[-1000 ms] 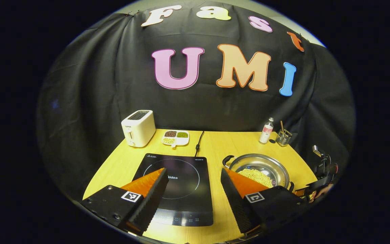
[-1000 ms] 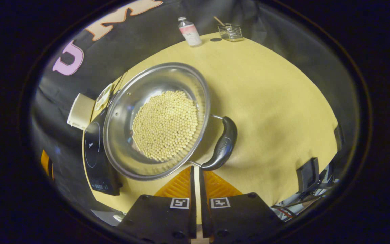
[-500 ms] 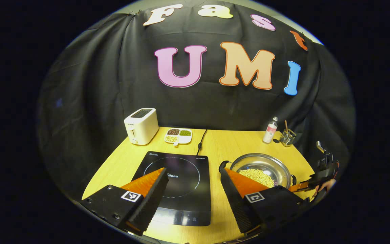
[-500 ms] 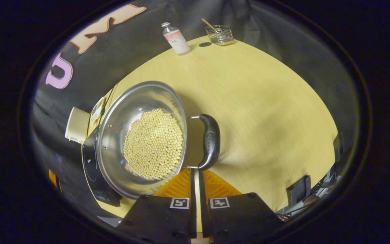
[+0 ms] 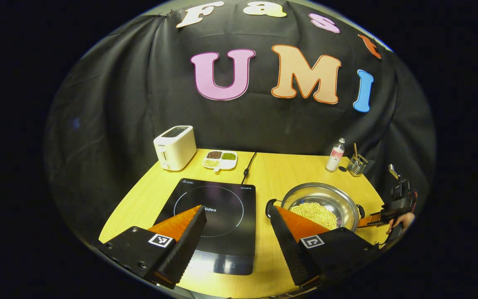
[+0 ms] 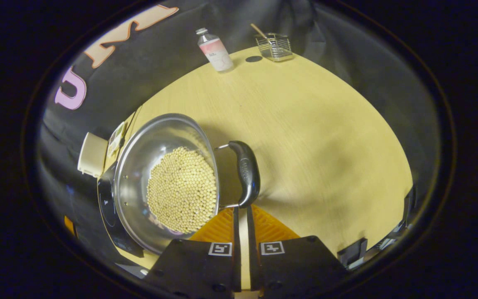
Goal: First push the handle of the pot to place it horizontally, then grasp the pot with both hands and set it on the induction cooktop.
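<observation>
In the left gripper view, the left gripper's right finger [image 5: 293, 232] covers the near rim of the pot [image 5: 326, 197]. In the right gripper view, the pot [image 6: 139, 166] hides most of the induction cooktop [image 6: 105, 207], and the toaster [image 6: 91, 154] is blurred.

The left gripper [image 5: 237, 209] is held level with its fingers spread wide apart. The right gripper [image 6: 242, 209] has its fingers drawn nearly together, a thin slit between them, gripping nothing.

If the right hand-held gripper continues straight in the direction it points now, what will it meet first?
Probably the near end of the pot handle: the right hand-held gripper, its fingers nearly together, points right at it. Whether they already touch is unclear. The pot of beans sits just left of that line.
</observation>
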Motion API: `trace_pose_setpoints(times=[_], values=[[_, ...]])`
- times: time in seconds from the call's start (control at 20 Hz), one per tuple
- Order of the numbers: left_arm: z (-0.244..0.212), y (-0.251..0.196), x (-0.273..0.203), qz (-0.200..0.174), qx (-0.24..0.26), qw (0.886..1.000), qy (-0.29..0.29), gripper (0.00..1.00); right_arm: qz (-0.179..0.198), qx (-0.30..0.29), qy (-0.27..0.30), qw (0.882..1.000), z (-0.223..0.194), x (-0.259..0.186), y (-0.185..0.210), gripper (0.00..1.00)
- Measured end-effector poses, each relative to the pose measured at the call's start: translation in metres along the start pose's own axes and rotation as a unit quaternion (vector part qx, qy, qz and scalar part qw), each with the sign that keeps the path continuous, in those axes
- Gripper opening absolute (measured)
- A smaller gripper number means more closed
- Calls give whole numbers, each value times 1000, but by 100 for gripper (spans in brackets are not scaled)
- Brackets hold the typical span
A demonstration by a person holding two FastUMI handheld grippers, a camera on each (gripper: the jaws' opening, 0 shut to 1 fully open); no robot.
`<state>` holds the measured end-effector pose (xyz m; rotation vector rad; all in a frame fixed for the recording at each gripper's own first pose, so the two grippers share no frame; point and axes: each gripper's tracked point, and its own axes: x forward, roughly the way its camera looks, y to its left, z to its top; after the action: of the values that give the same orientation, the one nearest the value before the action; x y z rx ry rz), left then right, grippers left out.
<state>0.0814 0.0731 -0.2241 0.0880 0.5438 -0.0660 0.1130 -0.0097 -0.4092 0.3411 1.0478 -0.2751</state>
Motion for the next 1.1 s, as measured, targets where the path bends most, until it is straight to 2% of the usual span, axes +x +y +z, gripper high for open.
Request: trace_pose_setpoints(times=[0.05, 0.35, 0.4, 0.45, 0.7, 0.75, 0.8, 0.85, 0.95, 1.1], values=[[-1, -1, 0, 2, 0, 1000, 1, 96, 0, -5, 1, 1000, 5, 1, 1, 11], [-13, -8, 5, 21, -8, 1000, 18, 96, 4, -18, 5, 1000, 24, 8, -1, 11], [-16, -10, 6, 22, -11, 999, 23, 100, 6, -19, 7, 1000, 26, 8, -1, 11], [-17, -12, 8, 23, -13, 999, 27, 96, 7, -17, 10, 1000, 28, 9, -1, 11], [-17, -20, 22, 26, -24, 999, 33, 96, 6, 7, 22, 1000, 35, 11, -19, 11], [-16, -22, 26, 25, -25, 999, 32, 96, 8, 7, 27, 1000, 36, 8, -21, 19], [-15, -22, 28, 26, -24, 999, 33, 96, 8, 6, 29, 1000, 35, 7, -26, 17], [-13, -22, 30, 28, -19, 999, 33, 96, 4, 7, 26, 1000, 38, 7, -33, 27], [-12, -23, 37, 31, -16, 999, 31, 96, 12, 20, 29, 999, 43, 2, -38, 21], [-16, -28, 47, 26, -25, 998, 41, 96, 20, 37, 26, 999, 52, -3, -51, 61]])
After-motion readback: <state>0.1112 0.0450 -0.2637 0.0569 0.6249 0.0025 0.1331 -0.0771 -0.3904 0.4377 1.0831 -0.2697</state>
